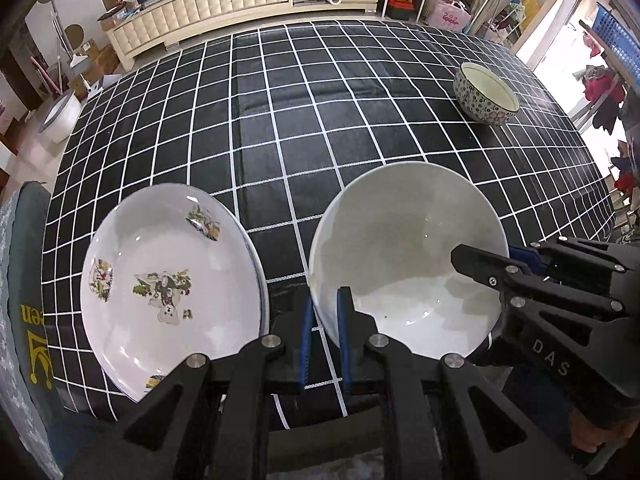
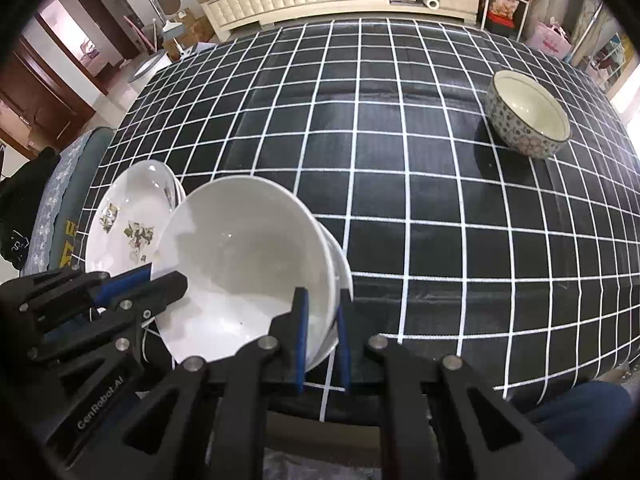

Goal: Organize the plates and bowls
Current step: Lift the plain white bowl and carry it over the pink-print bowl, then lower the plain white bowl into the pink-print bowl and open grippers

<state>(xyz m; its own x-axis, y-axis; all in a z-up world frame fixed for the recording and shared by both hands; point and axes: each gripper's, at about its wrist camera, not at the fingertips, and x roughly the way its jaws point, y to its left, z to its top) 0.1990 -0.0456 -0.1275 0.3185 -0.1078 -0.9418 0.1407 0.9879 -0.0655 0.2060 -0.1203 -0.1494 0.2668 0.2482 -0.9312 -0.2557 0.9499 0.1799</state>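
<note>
Left wrist view, left gripper (image 1: 323, 320) and right gripper (image 2: 322, 320) both clamped on white bowl (image 1: 404, 256) rim

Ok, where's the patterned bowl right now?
The patterned bowl sits alone, far right on the checked tablecloth, well beyond the white bowl both grippers hold.

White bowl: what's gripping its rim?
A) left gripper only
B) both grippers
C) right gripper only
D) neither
B. The left gripper pinches the near-left rim of the white bowl and the right gripper pinches its opposite rim.
</note>
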